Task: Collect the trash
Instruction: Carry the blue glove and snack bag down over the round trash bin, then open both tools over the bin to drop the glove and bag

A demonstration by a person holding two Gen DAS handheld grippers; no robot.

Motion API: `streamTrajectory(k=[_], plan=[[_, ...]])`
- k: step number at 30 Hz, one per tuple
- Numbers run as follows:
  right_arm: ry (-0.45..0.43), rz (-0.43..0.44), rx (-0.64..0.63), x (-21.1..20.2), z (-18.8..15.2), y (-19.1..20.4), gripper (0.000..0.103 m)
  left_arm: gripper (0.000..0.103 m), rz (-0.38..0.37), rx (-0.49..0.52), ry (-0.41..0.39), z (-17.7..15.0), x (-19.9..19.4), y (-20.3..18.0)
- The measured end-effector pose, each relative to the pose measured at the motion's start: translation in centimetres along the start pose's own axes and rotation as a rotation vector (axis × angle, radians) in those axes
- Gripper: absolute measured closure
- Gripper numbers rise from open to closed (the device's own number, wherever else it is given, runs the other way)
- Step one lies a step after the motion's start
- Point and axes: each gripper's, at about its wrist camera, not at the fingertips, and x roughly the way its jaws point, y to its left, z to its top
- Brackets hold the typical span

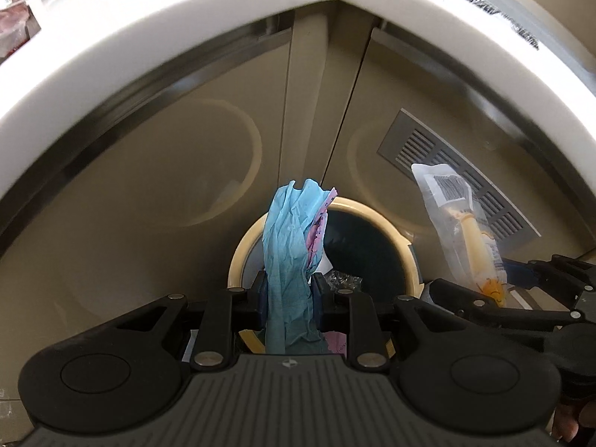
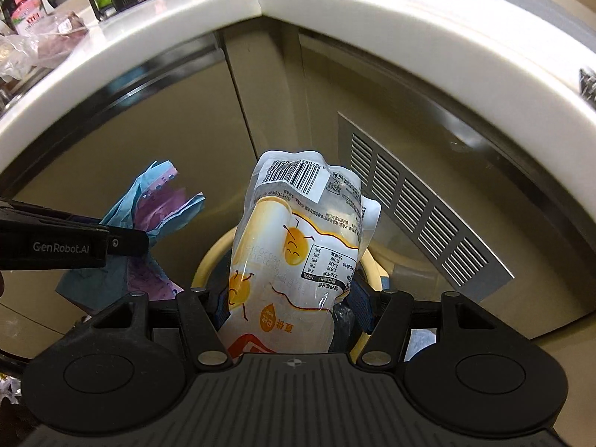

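Observation:
My left gripper point(image 1: 288, 298) is shut on a crumpled blue and pink paper wrapper point(image 1: 288, 246) that sticks up between its pads, right over the round bin point(image 1: 238, 257) with a cream rim and dark liner. My right gripper point(image 2: 292, 307) is shut on a clear plastic food pouch point(image 2: 298, 246) with yellow cartoon print and a barcode label, also above the bin's cream rim point(image 2: 208, 264). In the left wrist view the pouch point(image 1: 458, 223) and the right gripper point(image 1: 521, 290) show at the right. The right wrist view shows the blue and pink wrapper point(image 2: 156, 205) and the left gripper's finger point(image 2: 123, 242) at the left.
A white countertop edge point(image 1: 186, 29) forms a corner overhead. Beige cabinet doors point(image 1: 149, 186) stand behind the bin, and a metal vent grille point(image 2: 417, 205) is set into the right door. Bags and bottles point(image 2: 29, 15) lie on the counter at the left. Crumpled trash point(image 1: 342, 279) lies inside the bin.

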Motion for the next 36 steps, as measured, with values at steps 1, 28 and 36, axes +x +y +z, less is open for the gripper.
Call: streamTrajectory(k=[1,28,36], plan=[[0.007,-0.005,0.002,0.4,0.1,0.0,0.039,0.078,0.001,-0.001,0.008,0.0,0.4,0.1],[0.237,-0.094,-0.075,14.6,-0.4,0.5,0.039,0.077,0.067,0.031,0.253,0.6,15.5,-1.0],[0.273,-0.110,-0.084,16.1,-1.1,-0.1,0.039,0.075,0.096,0.084,0.279,0.6,18.0,-1.8]])
